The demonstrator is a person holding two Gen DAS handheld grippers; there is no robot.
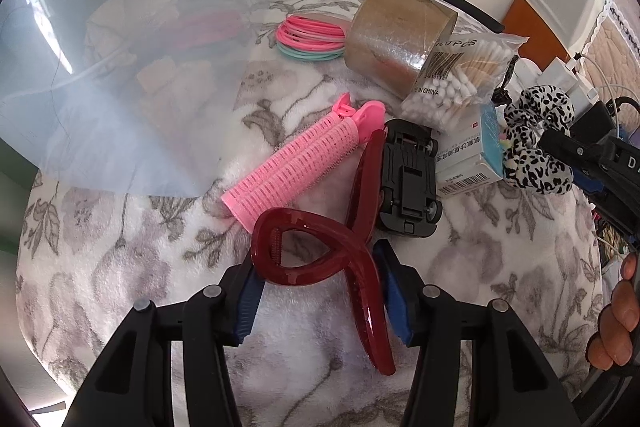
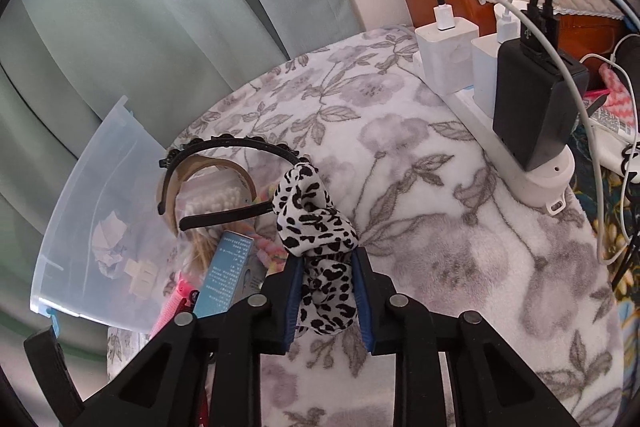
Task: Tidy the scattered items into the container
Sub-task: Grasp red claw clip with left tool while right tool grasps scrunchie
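Right wrist: right tongs point(image 2: 326, 297) pinch leopard-print fabric scrunchie point(image 2: 316, 227), may snag black headband point(image 2: 224, 147); left tongs point(image 1: 318, 291) clamp dark-red plastic claw clip point(image 1: 308, 255)

A white fleece blanket point(image 2: 420, 227) printed with grey flowers covers the surface. On its far right edge lies a white power strip point(image 2: 532, 179) holding two white chargers point(image 2: 444, 55) and a black adapter point(image 2: 536, 107).

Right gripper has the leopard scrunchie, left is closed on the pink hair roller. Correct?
Not quite. The left gripper is on the dark red claw clip, not the pink hair roller, per the left wrist view. The right gripper does hold the leopard scrunchie.
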